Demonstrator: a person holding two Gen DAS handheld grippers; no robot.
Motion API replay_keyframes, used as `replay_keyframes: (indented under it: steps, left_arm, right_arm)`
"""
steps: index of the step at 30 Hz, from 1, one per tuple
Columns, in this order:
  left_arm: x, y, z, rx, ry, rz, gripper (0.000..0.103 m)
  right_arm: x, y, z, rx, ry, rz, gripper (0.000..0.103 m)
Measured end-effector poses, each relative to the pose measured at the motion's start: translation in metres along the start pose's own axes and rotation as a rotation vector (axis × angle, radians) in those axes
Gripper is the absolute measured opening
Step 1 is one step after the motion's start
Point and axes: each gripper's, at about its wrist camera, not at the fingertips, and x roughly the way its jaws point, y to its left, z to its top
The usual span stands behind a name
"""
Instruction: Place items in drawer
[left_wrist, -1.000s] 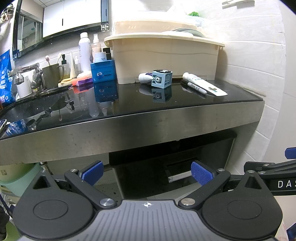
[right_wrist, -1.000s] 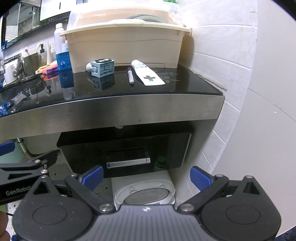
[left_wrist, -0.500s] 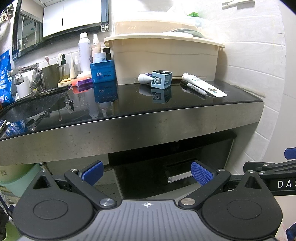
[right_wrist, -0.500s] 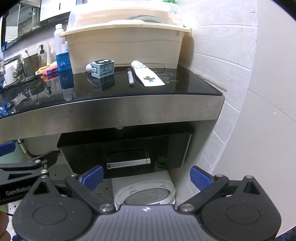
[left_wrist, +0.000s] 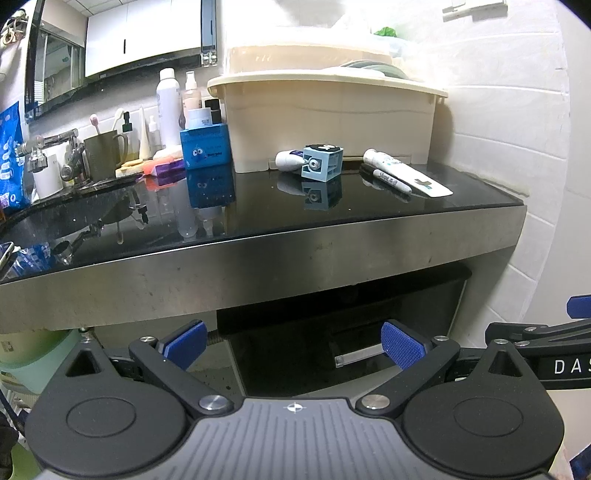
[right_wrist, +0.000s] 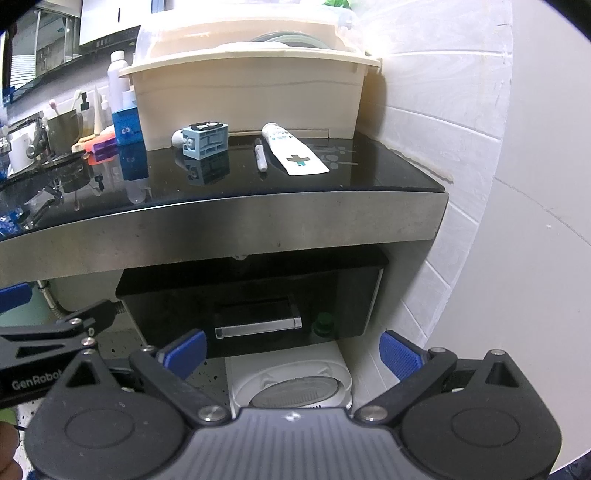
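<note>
Left wrist view shows the left gripper (left_wrist: 293, 341) held low in front of the worktop (left_wrist: 258, 254), its blue-padded fingers spread wide with nothing between them. Right wrist view shows the right gripper (right_wrist: 291, 349) in the same way, jaws wide and empty, facing the black drawer unit (right_wrist: 255, 295) under the worktop's right end. The drawer is shut, its pale bar handle (right_wrist: 258, 326) across the front.

On the worktop, near the right end and toward the back edge, lie the items: a light blue cube (right_wrist: 205, 140) with a round eye-like mark on one face, a black marker pen (right_wrist: 260, 154) just beside it to the right, and a white tube (right_wrist: 295, 154) with a green cross, close alongside the pen. A small white bottle (left_wrist: 290, 159) lies on its side behind the cube, touching or nearly touching it. All sit in front of a cream plastic bin (left_wrist: 328, 118). A blue box (left_wrist: 205, 150) stands further left, with toiletry bottles (left_wrist: 168, 107) behind it.
</note>
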Motion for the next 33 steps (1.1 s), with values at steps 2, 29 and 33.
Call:
replay_keyframes:
  steps: [2, 29, 33]
  left_arm:
    - [0.0001, 0.0000, 0.0004, 0.000, 0.000, -0.001, 0.102]
    - [-0.0056, 0.0010, 0.0074, 0.002, -0.007, -0.010, 0.102]
    - [-0.0078, 0.0005, 0.0094, 0.005, -0.007, -0.005, 0.102]
  right_arm:
    - [0.0001, -0.0007, 0.0007, 0.000, -0.001, 0.001, 0.101]
    - [-0.0053, 0.0000, 0.0058, -0.003, -0.014, 0.009, 0.101]
    - [-0.0078, -0.0002, 0.0064, -0.001, -0.015, 0.013, 0.101]
